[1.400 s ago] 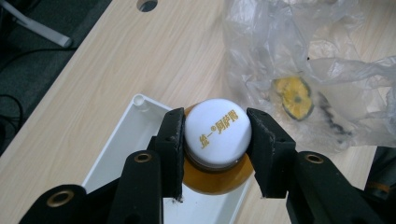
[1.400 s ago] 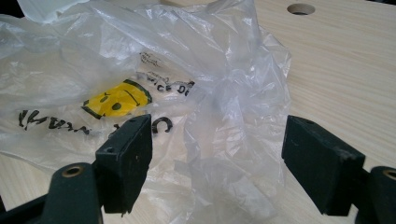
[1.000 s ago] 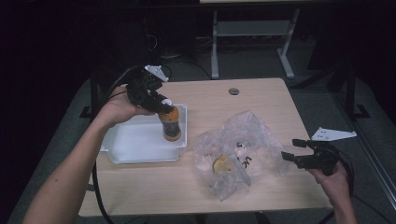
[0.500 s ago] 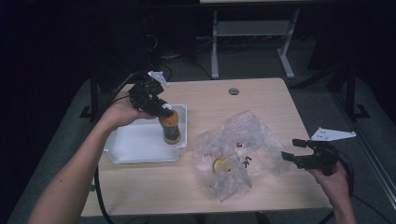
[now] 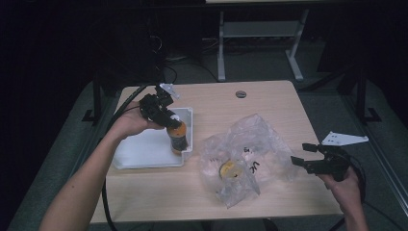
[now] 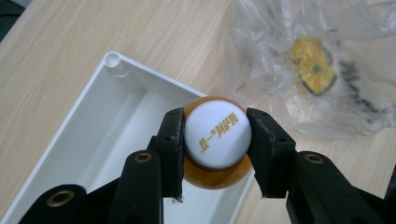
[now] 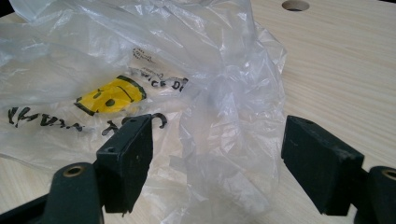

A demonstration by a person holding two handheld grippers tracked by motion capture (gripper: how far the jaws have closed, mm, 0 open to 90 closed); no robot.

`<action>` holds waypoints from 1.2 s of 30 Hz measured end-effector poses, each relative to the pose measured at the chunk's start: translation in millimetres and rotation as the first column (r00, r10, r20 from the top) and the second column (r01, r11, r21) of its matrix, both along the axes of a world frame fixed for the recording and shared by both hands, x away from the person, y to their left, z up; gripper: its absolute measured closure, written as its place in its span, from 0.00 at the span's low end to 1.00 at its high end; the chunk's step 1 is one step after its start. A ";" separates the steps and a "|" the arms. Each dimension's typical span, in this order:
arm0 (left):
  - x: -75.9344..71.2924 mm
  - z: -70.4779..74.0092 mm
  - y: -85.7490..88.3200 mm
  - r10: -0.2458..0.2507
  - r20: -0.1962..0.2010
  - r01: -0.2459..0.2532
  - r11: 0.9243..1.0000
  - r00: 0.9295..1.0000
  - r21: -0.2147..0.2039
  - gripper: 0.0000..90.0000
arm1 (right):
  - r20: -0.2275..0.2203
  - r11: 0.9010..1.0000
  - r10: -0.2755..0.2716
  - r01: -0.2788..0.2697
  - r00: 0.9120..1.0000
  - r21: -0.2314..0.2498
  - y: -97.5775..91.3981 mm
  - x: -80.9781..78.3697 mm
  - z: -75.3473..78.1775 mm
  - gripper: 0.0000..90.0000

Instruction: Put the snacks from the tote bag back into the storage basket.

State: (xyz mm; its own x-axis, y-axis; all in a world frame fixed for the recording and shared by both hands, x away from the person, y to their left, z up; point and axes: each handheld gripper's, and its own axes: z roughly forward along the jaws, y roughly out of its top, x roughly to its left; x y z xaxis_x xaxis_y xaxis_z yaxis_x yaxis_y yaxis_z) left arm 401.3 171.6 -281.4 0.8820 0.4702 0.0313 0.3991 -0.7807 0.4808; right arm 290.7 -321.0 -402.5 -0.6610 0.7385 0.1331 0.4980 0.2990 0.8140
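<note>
A: Left tool [image 6: 215, 140] is clamped on the bottle [image 6: 216, 140] at the cap, a pad pressing each side. Grip looks the same across the last second.

B: What moved?

A: The left hand [image 5: 129, 124] comes down. A second ago the bottle hangs higher over the tray [image 5: 144, 154]; now it sits lower, inside the tray's right end, just beside the right wall. Upright, label reads orange from the high view.

B: Touching the tray floor?

A: Can't tell. From the left tool's camera the cap hides the base.

B: Right side?

A: Right tool [image 5: 321, 161] is wide, nothing between the pads, parked at the right edge of the bag [image 5: 245, 159] on the counter [image 5: 269, 103]. It hasn't shifted. Bag lies crumpled with a yellow print showing through.

B: So where are we?

A: My read: placing the bottle in the tray, nearly done. Next is set down and release. Risk is the near wall; the bottle is close enough to catch it or tip on opening.
</note>
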 end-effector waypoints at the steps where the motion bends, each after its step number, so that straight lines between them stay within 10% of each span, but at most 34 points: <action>1: 0.2 -1.5 -0.1 0.003 -0.004 -0.003 1.000 1.000 -0.001 0.66 | 0.000 1.000 0.000 0.000 1.000 -0.002 0.0 -0.1 -0.1 0.27; 36: 7.2 -23.9 3.7 -0.017 -0.035 0.017 1.000 0.999 -0.004 0.64 | -0.018 1.000 0.006 -0.006 1.000 -0.004 0.5 -2.8 -3.5 0.27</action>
State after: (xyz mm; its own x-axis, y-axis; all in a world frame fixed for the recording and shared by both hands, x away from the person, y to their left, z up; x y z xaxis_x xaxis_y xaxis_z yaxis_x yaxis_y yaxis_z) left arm 408.6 175.3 -305.2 0.8906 0.4548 -0.0009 0.4020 -0.7862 0.4694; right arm 287.9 -320.6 -406.0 -0.6628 0.7351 0.1423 0.5109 0.3051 0.8037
